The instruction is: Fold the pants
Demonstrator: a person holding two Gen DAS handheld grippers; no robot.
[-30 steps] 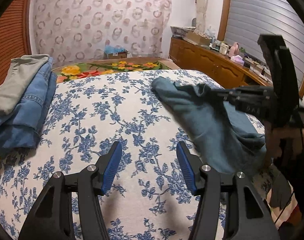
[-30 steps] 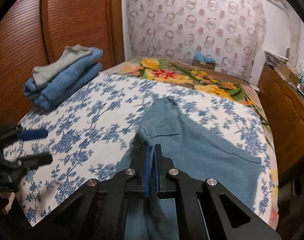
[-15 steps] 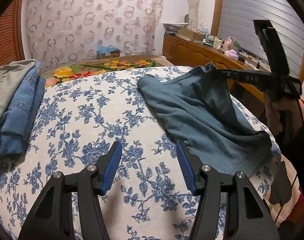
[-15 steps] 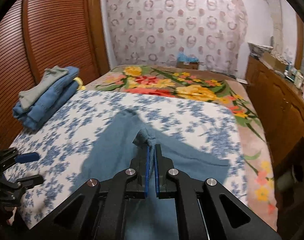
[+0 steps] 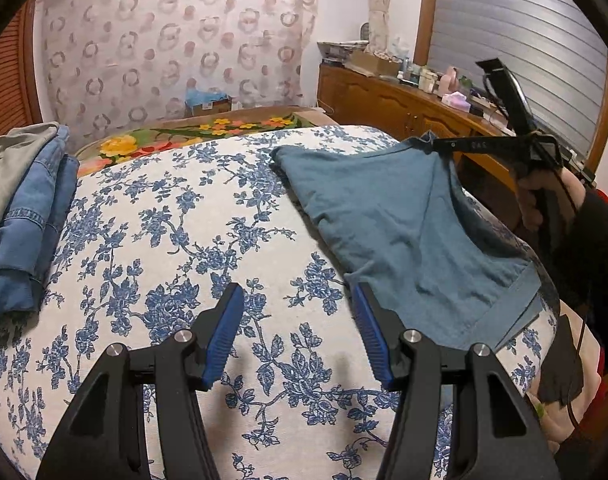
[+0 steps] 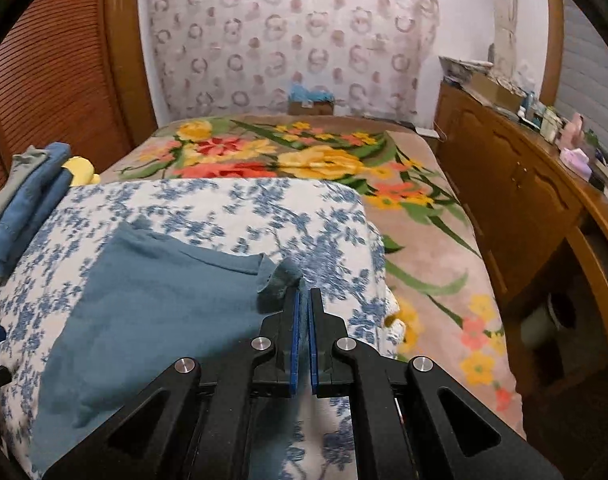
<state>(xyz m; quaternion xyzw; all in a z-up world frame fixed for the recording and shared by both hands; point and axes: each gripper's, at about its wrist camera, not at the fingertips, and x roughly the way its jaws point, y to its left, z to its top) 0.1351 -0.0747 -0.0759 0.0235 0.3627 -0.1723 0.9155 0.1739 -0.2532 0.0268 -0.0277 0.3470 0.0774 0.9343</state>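
Teal pants [image 5: 400, 216] lie spread on the right side of the blue-flowered bedspread [image 5: 176, 240]. My right gripper [image 6: 303, 300] is shut on a bunched far corner of the teal pants [image 6: 156, 300] and holds it lifted above the bed's right edge; it also shows in the left wrist view [image 5: 436, 143]. My left gripper [image 5: 298, 332] is open and empty, low over the bedspread, its right finger just left of the pants' near hem.
A stack of folded jeans and a grey garment [image 5: 20, 200] sits at the bed's left edge. A flowered blanket [image 6: 304, 160] covers the far bed. A wooden dresser [image 6: 524, 200] with clutter runs along the right. A louvred wardrobe [image 6: 56, 80] stands left.
My right gripper has pulled the pants' corner to the right and farther out, spreading the cloth flatter across the bed's right side. My left gripper has held about the same place, open.
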